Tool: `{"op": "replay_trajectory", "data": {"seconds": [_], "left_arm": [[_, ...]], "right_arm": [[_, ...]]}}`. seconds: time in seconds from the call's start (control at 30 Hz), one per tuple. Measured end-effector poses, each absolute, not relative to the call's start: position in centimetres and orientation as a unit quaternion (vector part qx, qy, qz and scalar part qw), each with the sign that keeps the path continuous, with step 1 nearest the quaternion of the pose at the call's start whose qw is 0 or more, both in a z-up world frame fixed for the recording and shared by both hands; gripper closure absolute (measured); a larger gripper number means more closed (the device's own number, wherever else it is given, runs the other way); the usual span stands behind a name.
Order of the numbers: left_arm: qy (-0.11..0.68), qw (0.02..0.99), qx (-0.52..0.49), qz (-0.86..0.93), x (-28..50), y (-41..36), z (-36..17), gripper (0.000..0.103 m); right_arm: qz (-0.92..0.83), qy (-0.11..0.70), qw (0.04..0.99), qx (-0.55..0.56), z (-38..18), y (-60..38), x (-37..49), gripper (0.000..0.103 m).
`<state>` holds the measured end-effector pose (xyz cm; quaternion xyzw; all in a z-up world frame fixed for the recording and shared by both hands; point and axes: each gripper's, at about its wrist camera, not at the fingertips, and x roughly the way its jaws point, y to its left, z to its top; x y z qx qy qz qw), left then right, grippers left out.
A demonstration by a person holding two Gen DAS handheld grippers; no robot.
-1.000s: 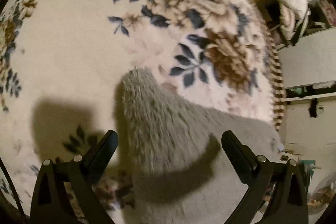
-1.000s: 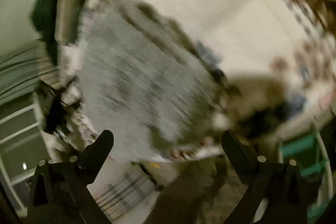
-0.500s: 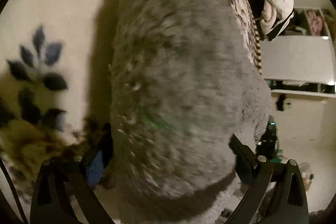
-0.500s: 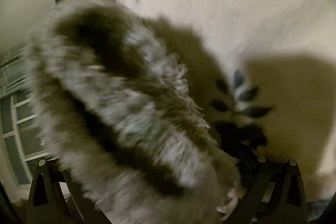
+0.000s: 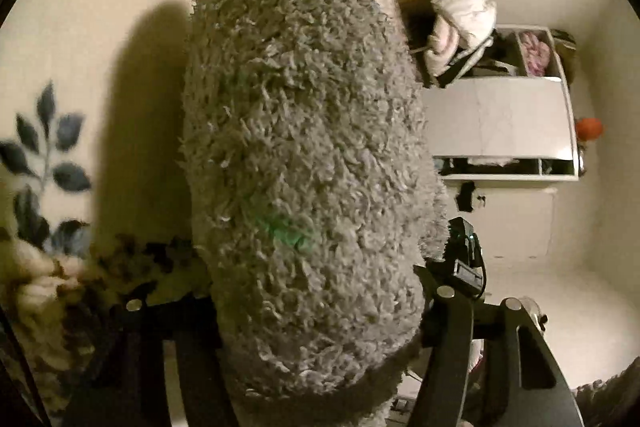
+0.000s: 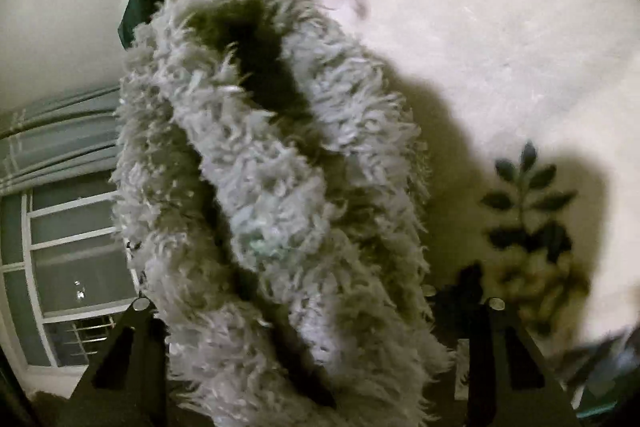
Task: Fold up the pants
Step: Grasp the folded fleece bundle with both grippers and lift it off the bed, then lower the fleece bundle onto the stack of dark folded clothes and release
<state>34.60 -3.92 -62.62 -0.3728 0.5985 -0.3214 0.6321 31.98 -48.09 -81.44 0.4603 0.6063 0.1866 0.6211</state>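
Left gripper (image 5: 316, 323): two matte black fingers, angular and plate-like, each with triangular cut-outs at its base. A round silver screw head is seen at each finger's joint. Right gripper (image 6: 316, 311): the same black build is noted, with silver screw heads and triangular openings. No cables or markings can be made out.

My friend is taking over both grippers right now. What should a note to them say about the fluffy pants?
Left gripper: jaws have just been closing on a bunched edge of the fluffy grey pants; fabric fills the gap.
Right gripper: jaws have just been closing too, with the pants between its fingers.
The pants lie on the cream floral blanket, both grippers at the near end.
Done: both ends taken up.
Left: check each grip looks firm, then lift and carry the edge over to make the fold, and smooth it.
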Motion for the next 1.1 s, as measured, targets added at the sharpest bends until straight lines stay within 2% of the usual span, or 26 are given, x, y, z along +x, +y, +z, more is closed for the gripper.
{"op": "replay_trajectory", "data": {"seconds": [0.17,0.3,0.47,0.63,0.83,1.03,1.07,1.1], "left_arm": [[0.585,0.637,-0.366,-0.343,35.9,-3.9,-57.3,0.044],[0.576,0.649,-0.351,-0.351,39.2,-4.2,-51.7,0.044],[0.565,0.686,-0.313,-0.334,45.9,-5.2,-44.6,0.044],[0.537,0.719,-0.317,-0.309,55.5,-4.1,-40.0,0.044],[0.519,0.739,-0.326,-0.278,68.0,-4.4,-40.0,0.044],[0.543,0.739,-0.315,-0.243,76.6,-3.0,-44.7,0.041],[0.555,0.736,-0.31,-0.233,77.2,-2.3,-46.1,0.04],[0.572,0.73,-0.304,-0.217,78.1,-1.9,-48.1,0.039]], "right_arm": [[0.173,0.582,0.638,0.473,-75.5,-46.7,31.1,0.05],[0.181,0.563,0.657,0.468,-68.7,-45.9,34.1,0.05],[0.208,0.539,0.682,0.449,-60.8,-44.1,41.2,0.05],[0.236,0.521,0.694,0.437,-55.4,-41.6,53.6,0.05],[0.258,0.523,0.692,0.425,-53.6,-38.9,69.0,0.05],[0.25,0.556,0.679,0.408,-57.4,-36.5,81.0,0.05],[0.246,0.566,0.674,0.407,-58.8,-36.1,82.5,0.048],[0.234,0.581,0.668,0.402,-60.4,-35.7,84.0,0.04]]}}
